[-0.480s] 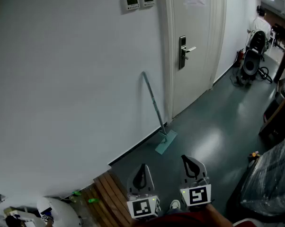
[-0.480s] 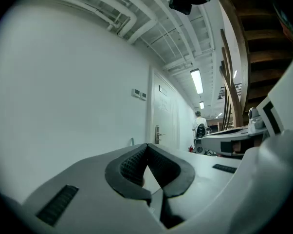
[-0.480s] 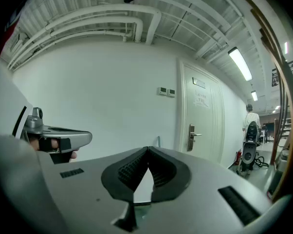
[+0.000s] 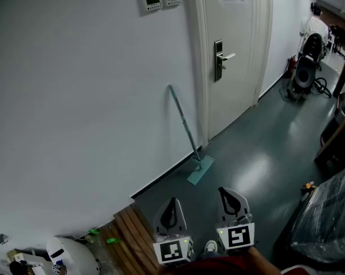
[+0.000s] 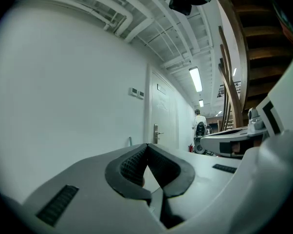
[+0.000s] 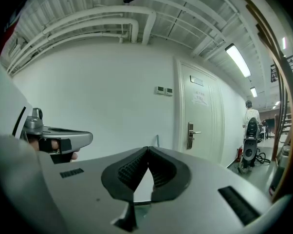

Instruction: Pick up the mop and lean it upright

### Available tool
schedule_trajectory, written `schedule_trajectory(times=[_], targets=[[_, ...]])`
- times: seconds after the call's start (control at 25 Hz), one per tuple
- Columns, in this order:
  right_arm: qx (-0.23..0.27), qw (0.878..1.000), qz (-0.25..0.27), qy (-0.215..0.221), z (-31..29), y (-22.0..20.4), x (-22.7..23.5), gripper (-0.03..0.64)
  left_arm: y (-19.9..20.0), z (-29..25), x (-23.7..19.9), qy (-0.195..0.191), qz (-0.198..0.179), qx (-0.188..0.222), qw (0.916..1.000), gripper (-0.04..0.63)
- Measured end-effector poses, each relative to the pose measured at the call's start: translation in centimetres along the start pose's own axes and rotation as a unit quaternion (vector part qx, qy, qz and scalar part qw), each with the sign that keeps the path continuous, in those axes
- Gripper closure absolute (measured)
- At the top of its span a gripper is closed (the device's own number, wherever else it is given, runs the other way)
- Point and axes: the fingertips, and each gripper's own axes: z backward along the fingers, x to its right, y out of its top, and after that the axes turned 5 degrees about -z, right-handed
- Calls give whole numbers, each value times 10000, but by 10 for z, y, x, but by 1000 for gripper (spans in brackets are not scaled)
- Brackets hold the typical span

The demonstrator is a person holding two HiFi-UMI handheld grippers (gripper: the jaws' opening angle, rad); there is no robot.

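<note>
The mop (image 4: 184,123) leans upright against the white wall, left of the door. Its teal handle slants up to the left and its flat teal head (image 4: 200,171) rests on the dark floor. My left gripper (image 4: 172,203) and right gripper (image 4: 225,193) are low in the head view, well short of the mop and pointing level toward it. Both are shut with nothing between the pads. The left gripper view shows its jaw tips (image 5: 147,145) meeting, with the mop handle's top (image 5: 129,140) just above them. In the right gripper view the tips (image 6: 147,149) also meet, below the handle's top (image 6: 157,139).
A white door (image 4: 232,44) with a lever handle stands right of the mop. Down the corridor a person (image 4: 316,27) stands by a machine (image 4: 303,73). Wooden slats (image 4: 129,234) lie at lower left, a plastic-wrapped bulk (image 4: 333,216) at right.
</note>
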Motion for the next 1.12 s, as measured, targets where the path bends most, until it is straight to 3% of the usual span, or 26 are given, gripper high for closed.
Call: schedule_trajectory(times=[0.16,0.64,1.12], targets=[[-16,9992,-332,201,0,-4,8,598,-1,-3,8,74,-13,-40,10000,581],[-45,9992,-315,258,-3,-11,34,598,-5,-17,32,134,-48,-116,9998,581],[-68,9997,-244,68,-70,-11,36,598,-7,-81,-2,-80,-11,-27,10000,581]])
